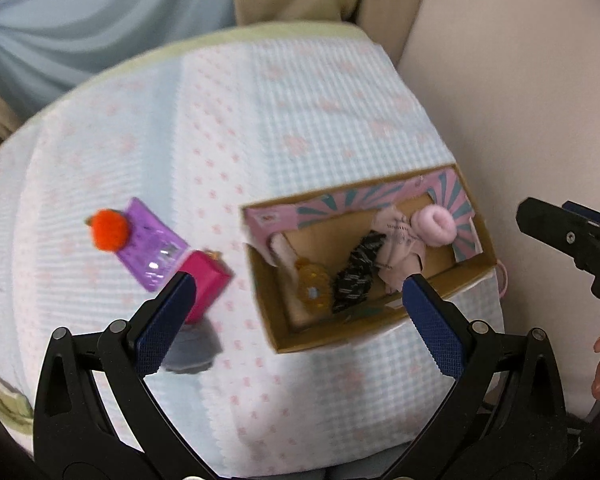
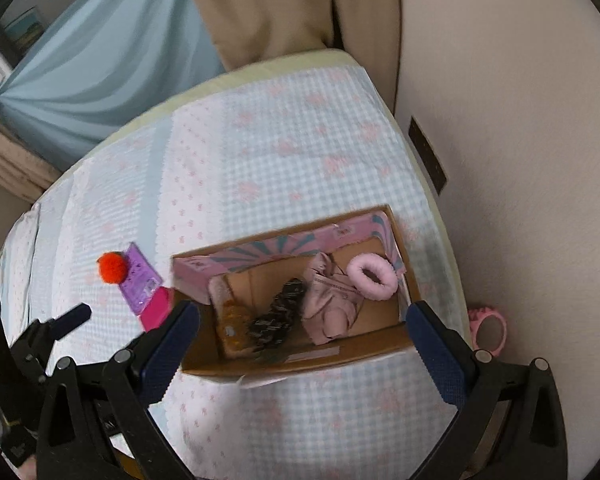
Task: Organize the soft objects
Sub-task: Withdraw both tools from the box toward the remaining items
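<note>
Cardboard box (image 2: 300,360) holds soft items | purple case (image 1: 152,240) outside | both tools spread, empty

Both point steeply down — the left gripper (image 1: 296,294) and the right gripper (image 2: 302,322) each have jaws wide apart, nothing between the pads.

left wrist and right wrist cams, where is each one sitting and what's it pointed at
Left wrist: on the left gripper, looking steeply down at the cardboard box; its open fingers, the right gripper and a fingertip show.
Right wrist: on the right gripper, above the box; its open fingers and the left gripper show.
Shared: box, pink scrunchie, orange pompom.
</note>
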`<state>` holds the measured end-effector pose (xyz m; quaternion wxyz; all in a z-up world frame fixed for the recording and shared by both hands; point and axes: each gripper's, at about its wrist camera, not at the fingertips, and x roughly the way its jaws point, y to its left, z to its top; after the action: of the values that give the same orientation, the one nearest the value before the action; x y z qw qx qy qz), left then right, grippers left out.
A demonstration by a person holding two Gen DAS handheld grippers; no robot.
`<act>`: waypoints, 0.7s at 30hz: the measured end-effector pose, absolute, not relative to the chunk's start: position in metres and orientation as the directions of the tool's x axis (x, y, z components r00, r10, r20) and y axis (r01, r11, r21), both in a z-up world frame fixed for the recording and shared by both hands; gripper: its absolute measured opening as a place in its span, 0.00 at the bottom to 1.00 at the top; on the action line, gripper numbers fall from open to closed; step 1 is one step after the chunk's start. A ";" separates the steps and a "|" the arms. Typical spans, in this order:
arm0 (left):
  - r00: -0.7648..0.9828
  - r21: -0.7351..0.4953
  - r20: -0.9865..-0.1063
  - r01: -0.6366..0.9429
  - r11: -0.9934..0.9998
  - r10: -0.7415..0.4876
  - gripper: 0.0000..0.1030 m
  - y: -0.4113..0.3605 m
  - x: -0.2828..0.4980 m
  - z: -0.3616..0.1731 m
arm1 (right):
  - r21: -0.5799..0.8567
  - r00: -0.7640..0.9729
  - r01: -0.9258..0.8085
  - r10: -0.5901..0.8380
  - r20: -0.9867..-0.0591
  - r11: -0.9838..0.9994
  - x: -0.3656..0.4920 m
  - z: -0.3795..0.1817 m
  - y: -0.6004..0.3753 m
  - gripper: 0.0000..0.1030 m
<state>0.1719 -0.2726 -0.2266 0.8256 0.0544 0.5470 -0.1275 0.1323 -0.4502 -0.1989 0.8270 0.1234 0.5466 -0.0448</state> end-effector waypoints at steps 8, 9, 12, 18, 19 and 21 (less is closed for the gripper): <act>0.479 -0.045 -0.869 0.170 0.984 -0.122 0.99 -0.198 0.144 -0.164 | 0.138 0.505 0.125 0.057 -0.861 0.983 0.101 -0.130 -0.401 1.00; 0.490 -0.043 -0.864 0.158 0.987 -0.116 0.99 -0.189 0.141 -0.159 | 0.138 0.518 0.112 0.060 -0.853 0.984 0.098 -0.123 -0.394 1.00; 0.512 -0.029 -0.854 0.117 0.993 -0.086 0.99 -0.167 0.134 -0.149 | 0.124 0.545 0.088 0.057 -0.836 0.988 0.093 -0.110 -0.375 1.00; 0.547 -0.010 -0.836 0.039 0.999 -0.030 0.99 -0.128 0.123 -0.146 | 0.140 0.585 0.043 0.088 -0.806 0.989 0.087 -0.102 -0.350 1.00; 0.552 -0.008 -0.834 0.029 1.000 -0.023 0.99 -0.122 0.122 -0.147 | 0.157 0.585 0.031 0.109 -0.803 0.987 0.087 -0.103 -0.345 1.00; 0.562 -0.005 -0.827 0.017 1.000 -0.014 0.99 -0.109 0.120 -0.147 | 0.175 0.585 0.014 0.134 -0.800 0.985 0.086 -0.106 -0.337 1.00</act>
<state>0.1204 -0.1089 -0.1470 0.8837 0.0016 0.4679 -0.0088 0.0863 -0.3369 -0.1059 0.8865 0.0811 0.4544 0.0339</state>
